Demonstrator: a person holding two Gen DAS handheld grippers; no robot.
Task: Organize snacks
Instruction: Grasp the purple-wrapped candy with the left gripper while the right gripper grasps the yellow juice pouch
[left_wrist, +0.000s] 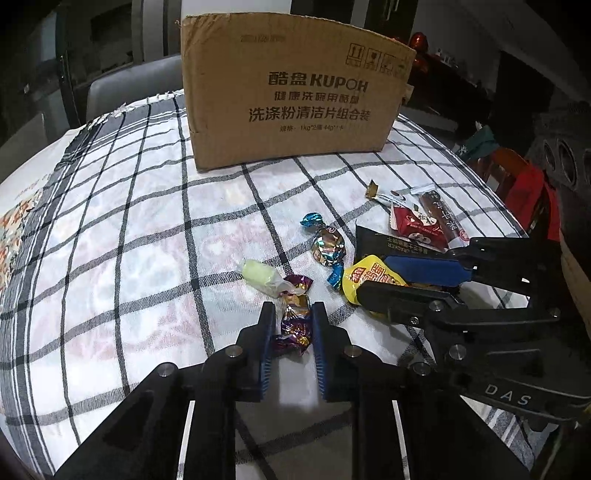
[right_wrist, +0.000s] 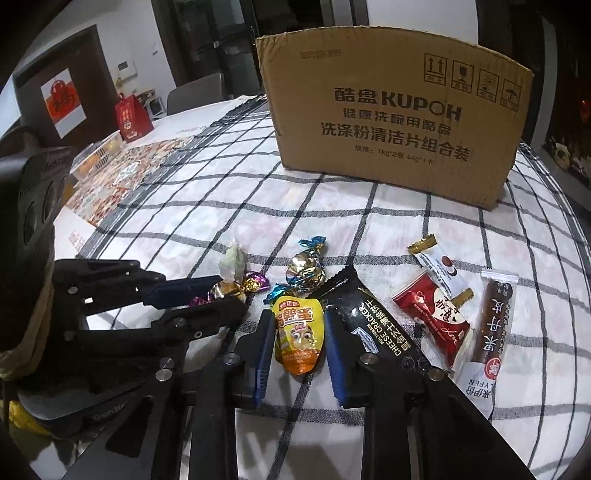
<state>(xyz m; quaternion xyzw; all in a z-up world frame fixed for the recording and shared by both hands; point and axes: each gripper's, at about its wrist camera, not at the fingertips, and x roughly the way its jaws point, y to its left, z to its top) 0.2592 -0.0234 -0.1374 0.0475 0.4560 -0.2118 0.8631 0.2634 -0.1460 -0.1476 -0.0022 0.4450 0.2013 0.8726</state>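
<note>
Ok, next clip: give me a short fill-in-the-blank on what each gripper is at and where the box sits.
1. The left gripper has a candy in a ____ foil wrapper between its fingers.
2. The right gripper straddles the ____ pouch.
3. The cardboard box stands on the checked ____.
4. The black packet reads CHEESE ____.

Missing words: purple; yellow; tablecloth; CRACKER

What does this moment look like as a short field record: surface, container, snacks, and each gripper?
surface: checked tablecloth
container: cardboard box, upright behind the snacks
left gripper: pads closed on purple-gold candy
right gripper: straddling yellow pouch; contact unclear
loose candies: pale green candy, blue-gold candy
packets at right: black cracker packet, red packet, brown stick, white bar
</note>
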